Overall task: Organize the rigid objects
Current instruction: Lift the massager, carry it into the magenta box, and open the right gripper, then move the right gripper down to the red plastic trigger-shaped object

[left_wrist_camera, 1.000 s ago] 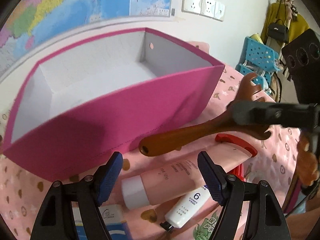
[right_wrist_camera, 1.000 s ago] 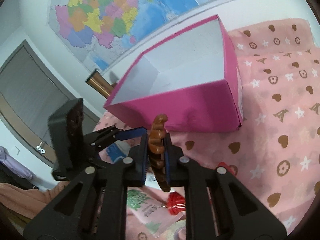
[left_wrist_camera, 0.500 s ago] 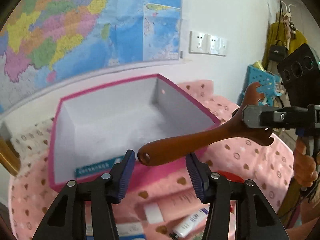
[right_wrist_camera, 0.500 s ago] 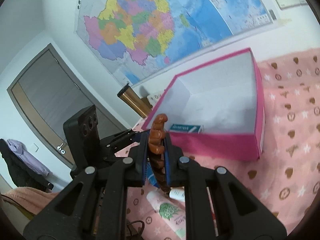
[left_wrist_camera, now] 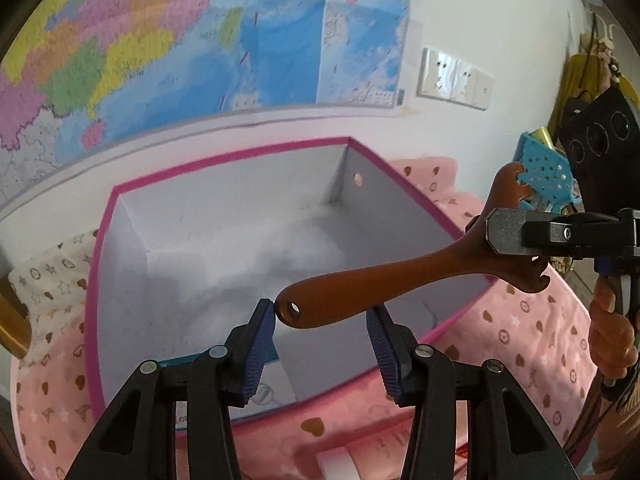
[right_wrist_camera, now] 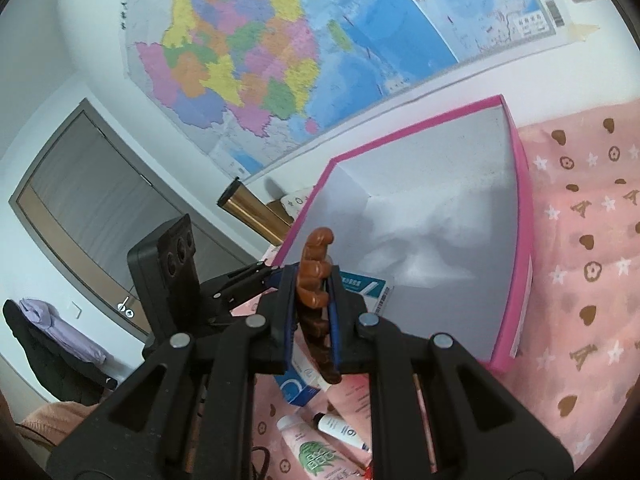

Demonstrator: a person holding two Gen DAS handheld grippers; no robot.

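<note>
A pink cardboard box (left_wrist_camera: 404, 178) with a grey-white interior is seen open-topped on a pink patterned cloth (left_wrist_camera: 532, 336), set against the wall below a coloured map (left_wrist_camera: 168, 40). Inside the box, at its near-left corner, a white carton with a teal stripe (right_wrist_camera: 362, 286) is lying flat on the floor of the box; the rest of the interior is seen as bare grey board, with a small round hole in the right-hand wall. A brown wooden comb (left_wrist_camera: 384, 290) is held above the box's near-right corner, its teeth end clamped between the closed jaws of the right gripper (right_wrist_camera: 314, 294) and its handle, with a small hanging hole, pointed toward the left gripper (left_wrist_camera: 320, 330). The left gripper's jaws are spread wide with nothing grasped; the comb's handle tip is seen just beside the left blue pad, though contact cannot be confirmed through the fisheye. Outside the box, on the cloth in front of it, a blue-and-white carton (right_wrist_camera: 298, 390), a pink tube with a green leaf print (right_wrist_camera: 310, 446) and a small white tube (right_wrist_camera: 340, 430) are lying close together.
</note>
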